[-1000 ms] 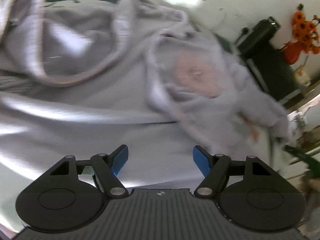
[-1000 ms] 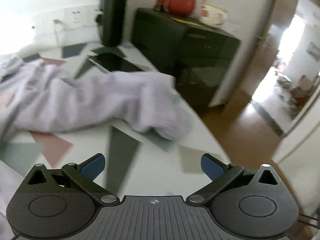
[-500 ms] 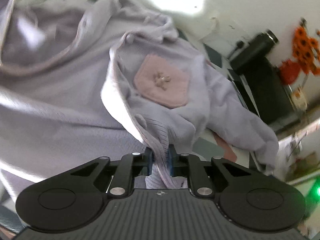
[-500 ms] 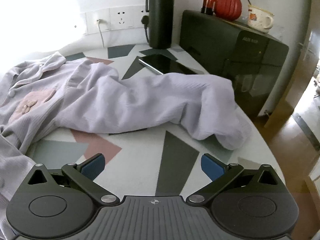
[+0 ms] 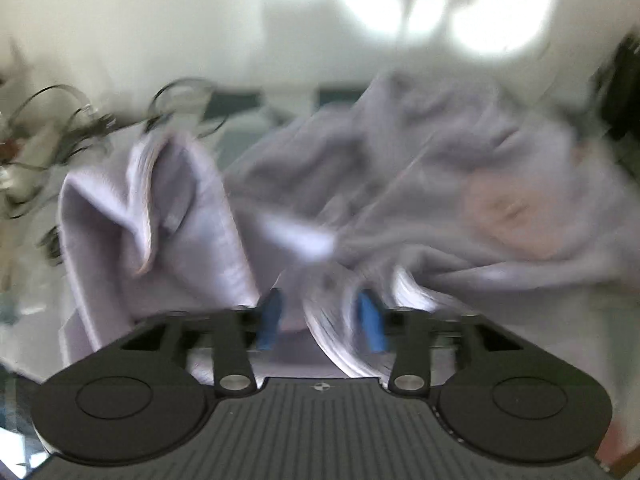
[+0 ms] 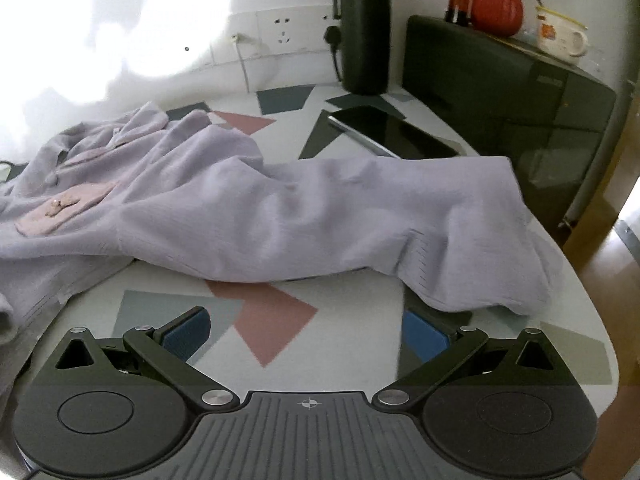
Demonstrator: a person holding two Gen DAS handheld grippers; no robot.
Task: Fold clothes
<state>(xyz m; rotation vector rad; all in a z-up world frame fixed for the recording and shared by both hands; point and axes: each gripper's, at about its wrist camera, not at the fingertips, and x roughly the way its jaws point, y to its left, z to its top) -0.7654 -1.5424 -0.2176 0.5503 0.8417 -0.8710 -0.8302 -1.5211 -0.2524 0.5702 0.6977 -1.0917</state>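
A lilac shirt (image 6: 320,224) with a pink chest pocket (image 6: 68,208) lies rumpled on the patterned table (image 6: 352,344), one sleeve stretched right toward the table's rim. My right gripper (image 6: 306,330) hovers open just in front of that sleeve, nothing between its blue pads. The left wrist view is blurred with motion. There the shirt (image 5: 400,184) fills the middle and its pocket (image 5: 508,216) sits at the right. My left gripper (image 5: 320,320) has a fold of the shirt's hem between its blue pads, and its jaws are opening, standing apart around the cloth.
A black bottle (image 6: 366,28) and a dark phone (image 6: 392,132) stand behind the sleeve. A black cabinet (image 6: 500,92) with a red vase (image 6: 496,0) and a mug (image 6: 560,34) adjoins the table on the right. Cables (image 5: 60,128) lie at the far left.
The left gripper shut on the shirt's hem, swung left with it, and now its pads have spread apart around the fold. The right gripper has drawn closer to the sleeve, still open.
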